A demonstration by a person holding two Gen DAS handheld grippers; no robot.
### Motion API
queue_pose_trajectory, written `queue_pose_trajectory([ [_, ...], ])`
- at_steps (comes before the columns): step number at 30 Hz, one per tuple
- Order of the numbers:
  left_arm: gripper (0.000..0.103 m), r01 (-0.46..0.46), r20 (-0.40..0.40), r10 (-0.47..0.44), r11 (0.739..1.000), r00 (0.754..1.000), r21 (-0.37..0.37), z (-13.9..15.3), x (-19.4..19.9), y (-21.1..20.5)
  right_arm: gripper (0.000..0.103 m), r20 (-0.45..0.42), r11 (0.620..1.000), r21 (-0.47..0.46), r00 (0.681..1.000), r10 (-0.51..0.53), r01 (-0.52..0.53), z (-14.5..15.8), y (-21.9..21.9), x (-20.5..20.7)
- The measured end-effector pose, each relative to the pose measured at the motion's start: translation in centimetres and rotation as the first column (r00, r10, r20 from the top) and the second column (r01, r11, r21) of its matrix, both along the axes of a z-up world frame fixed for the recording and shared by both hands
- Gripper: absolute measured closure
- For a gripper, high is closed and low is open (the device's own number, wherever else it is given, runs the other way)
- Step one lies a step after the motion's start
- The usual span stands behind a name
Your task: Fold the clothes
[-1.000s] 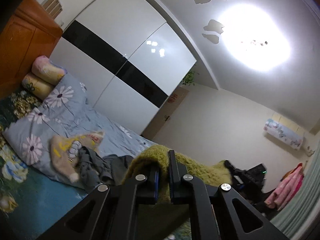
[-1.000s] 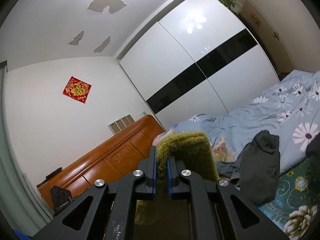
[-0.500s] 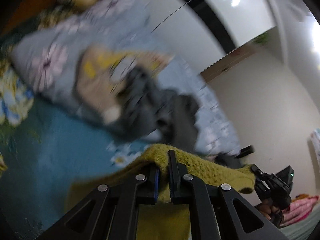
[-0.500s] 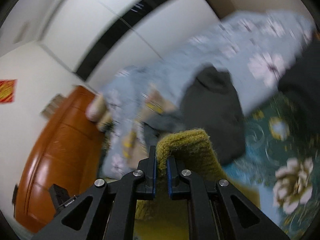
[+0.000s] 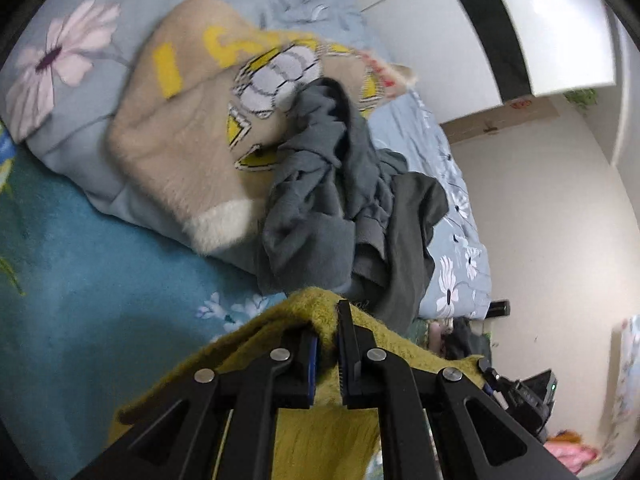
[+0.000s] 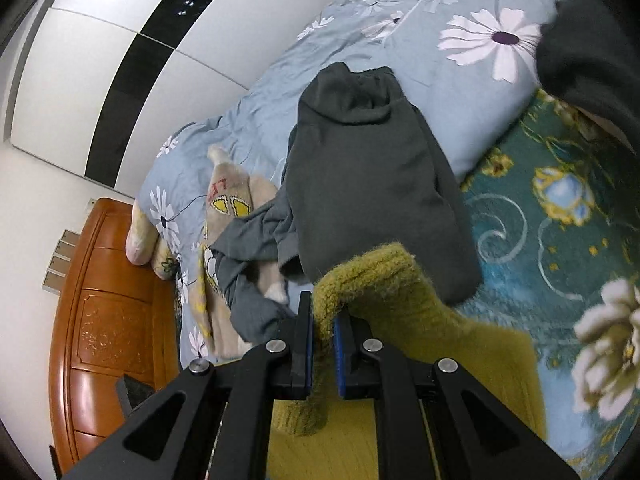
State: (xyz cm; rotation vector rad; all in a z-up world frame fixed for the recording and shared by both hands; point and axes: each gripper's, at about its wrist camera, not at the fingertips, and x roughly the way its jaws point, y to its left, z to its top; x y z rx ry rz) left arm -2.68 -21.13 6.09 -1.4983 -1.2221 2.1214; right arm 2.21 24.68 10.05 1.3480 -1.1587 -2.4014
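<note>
An olive-yellow fuzzy garment (image 5: 320, 432) hangs between my two grippers above the bed. My left gripper (image 5: 328, 320) is shut on its upper edge. My right gripper (image 6: 322, 320) is shut on another part of the same garment (image 6: 400, 292), which bunches over the jaws and drapes down. Beyond both grippers lies a heap of other clothes: a beige sweater with yellow print (image 5: 192, 128), a crumpled grey garment (image 5: 320, 184) and a dark grey hooded top (image 6: 368, 168).
The bed has a teal floral sheet (image 5: 80, 280) and a light blue flowered quilt (image 6: 440, 20). An orange wooden headboard (image 6: 104, 320) stands at the left of the right wrist view. White wardrobe doors with a black band (image 6: 120, 60) lie behind the bed.
Both grippers have tilted down from facing the ceiling and wardrobe to facing the bed, carrying the olive-yellow garment lower toward the clothes heap. Both stay shut on it.
</note>
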Motion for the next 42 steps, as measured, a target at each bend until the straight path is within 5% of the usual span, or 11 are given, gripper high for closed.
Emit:
queue_pose_trajectory([
  [3,0.081,-0.052,0.072,0.047,0.996,0.996,0.072,-1.8,-1.1,-0.5,0.091,-0.006,1.0,0.015,1.0,0.004,-0.004,-0.1,-0.3,-1.4],
  [5,0.052,-0.097,0.097,0.082,0.982,0.992,0.163,-2.9,-1.2,-0.9,0.087,-0.013,1.0,0.01,1.0,0.0,0.0,-0.3,-0.3,-1.9],
  [7,0.04,-0.142,0.115,0.115,0.954,0.987,0.265,-3.7,-1.0,-1.1,0.083,-0.019,1.0,0.006,1.0,-0.003,0.004,-0.5,-0.4,-2.5],
  [9,0.039,-0.182,0.132,0.144,0.921,0.981,0.344,-4.3,-0.9,-1.3,0.067,-0.028,1.0,0.001,1.0,-0.008,0.008,-0.7,-0.4,-2.9],
  [18,0.024,-0.339,0.224,0.26,0.803,0.939,0.491,-4.7,-1.6,-1.7,0.065,0.045,0.999,0.0,0.998,-0.051,0.051,-3.4,1.7,-1.0],
  [23,0.024,-0.25,0.125,0.22,0.902,0.968,0.351,-2.2,-3.1,-1.0,0.065,0.081,0.998,-0.014,0.995,-0.053,0.054,-5.1,2.4,1.0],
  [29,0.024,-0.189,-0.015,0.201,0.938,0.979,0.291,1.8,-3.0,-1.0,0.065,0.087,1.0,-0.002,0.996,-0.03,0.03,-6.3,2.0,2.7],
  [33,0.024,-0.074,-0.078,0.077,0.997,0.994,0.035,1.7,0.0,0.0,0.065,0.097,0.999,-0.026,0.995,-0.037,0.04,-7.6,2.2,4.0],
  [36,0.024,0.025,-0.016,-0.029,0.985,0.999,-0.168,-1.8,3.8,0.8,0.065,0.122,0.995,-0.05,0.989,-0.081,0.087,-9.1,3.4,5.3],
  [38,0.024,0.035,0.043,-0.029,0.988,0.999,-0.151,-4.2,5.6,0.1,0.065,0.171,0.987,-0.076,0.977,-0.124,0.139,-10.3,4.4,6.3],
  [42,0.024,-0.128,0.126,0.121,0.991,0.985,0.049,-6.6,6.2,-2.5,0.064,0.171,0.984,-0.081,0.975,-0.14,0.156,-9.8,5.4,6.9],
])
